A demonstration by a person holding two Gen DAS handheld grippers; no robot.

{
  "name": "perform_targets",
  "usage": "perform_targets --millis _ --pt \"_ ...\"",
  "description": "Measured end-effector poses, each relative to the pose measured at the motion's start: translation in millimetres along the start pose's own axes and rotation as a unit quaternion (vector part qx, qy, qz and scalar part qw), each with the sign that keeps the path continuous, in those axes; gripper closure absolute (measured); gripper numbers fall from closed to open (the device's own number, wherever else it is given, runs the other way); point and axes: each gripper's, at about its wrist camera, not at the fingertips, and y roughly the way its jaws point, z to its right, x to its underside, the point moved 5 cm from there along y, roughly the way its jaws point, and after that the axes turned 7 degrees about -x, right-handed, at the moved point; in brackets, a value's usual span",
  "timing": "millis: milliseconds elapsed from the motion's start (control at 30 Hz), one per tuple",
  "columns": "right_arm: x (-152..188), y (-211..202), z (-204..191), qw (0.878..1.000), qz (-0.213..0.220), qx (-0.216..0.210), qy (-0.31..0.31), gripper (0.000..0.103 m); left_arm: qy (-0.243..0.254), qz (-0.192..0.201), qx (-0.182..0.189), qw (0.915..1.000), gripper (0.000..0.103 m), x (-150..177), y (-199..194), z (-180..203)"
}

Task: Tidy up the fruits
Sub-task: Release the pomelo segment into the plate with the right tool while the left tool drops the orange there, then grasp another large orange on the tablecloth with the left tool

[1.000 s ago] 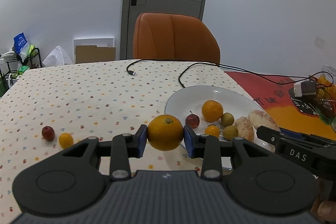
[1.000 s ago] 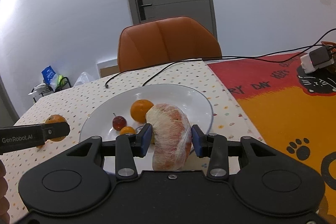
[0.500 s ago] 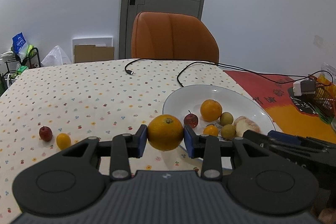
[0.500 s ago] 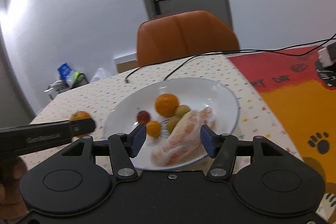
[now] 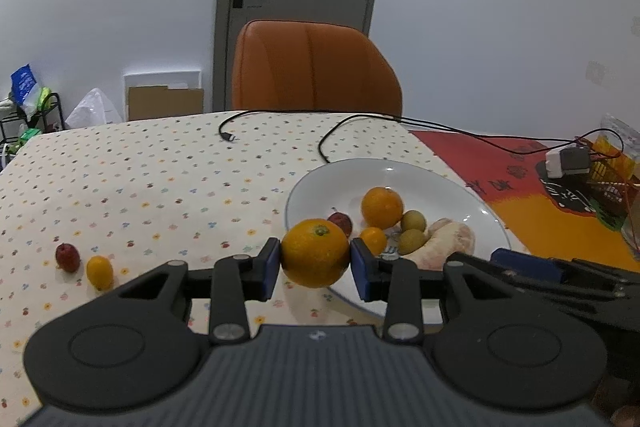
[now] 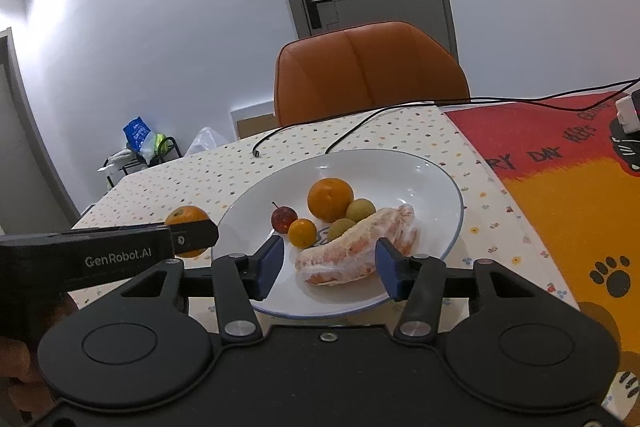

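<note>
Left wrist view shows my left gripper (image 5: 316,259) clamped on an orange (image 5: 315,252), held just short of the white plate (image 5: 320,179) rim so I can drop it in with the others. Right wrist view has my right gripper (image 6: 329,263) with jaws spread and nothing in them; the peeled pomelo segment (image 6: 360,247) lies on the plate ahead between the pads, beside the longans (image 6: 360,209). A second ago that gripper was squeezing the segment upright; now it is released and lying flat. Off to my left gripper's left, a small red fruit (image 5: 67,257) and kumquat (image 5: 99,272) wait on the worktop (image 5: 140,179).
</note>
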Motion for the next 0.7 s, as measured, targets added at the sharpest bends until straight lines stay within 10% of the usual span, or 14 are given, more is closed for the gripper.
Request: perform_targets --millis 700 --pt "6.0 7.1 -32.5 0.999 -0.009 -0.025 -0.022 0.052 -0.041 -0.005 -0.071 0.9966 0.062 9.6 -11.7 -72.9"
